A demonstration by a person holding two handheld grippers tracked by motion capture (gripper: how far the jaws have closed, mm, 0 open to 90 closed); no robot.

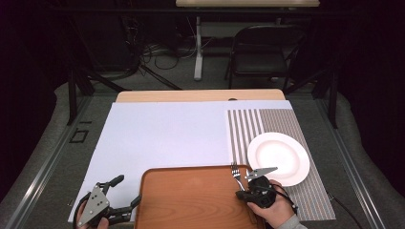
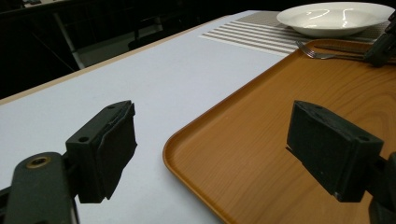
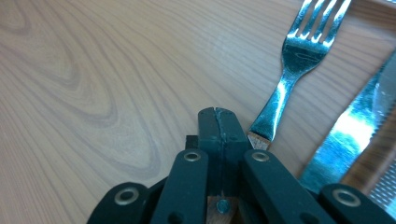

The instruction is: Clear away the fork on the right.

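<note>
On the table (image 1: pixel 157 133) I counted one wooden tray (image 1: pixel 191 200), one white plate (image 1: pixel 278 158), one striped placemat (image 1: pixel 267 123), one fork (image 3: pixel 292 70) and one knife (image 3: pixel 355 130). My right gripper (image 3: pixel 218 122) sat clenched with nothing visible between its jaws, its tips just beside the fork's handle end. That fork was shiny metal, lying flat on the tray's far right corner, tines toward the plate. My left gripper (image 2: pixel 210 149) hung released over the tray's near left edge.
</note>
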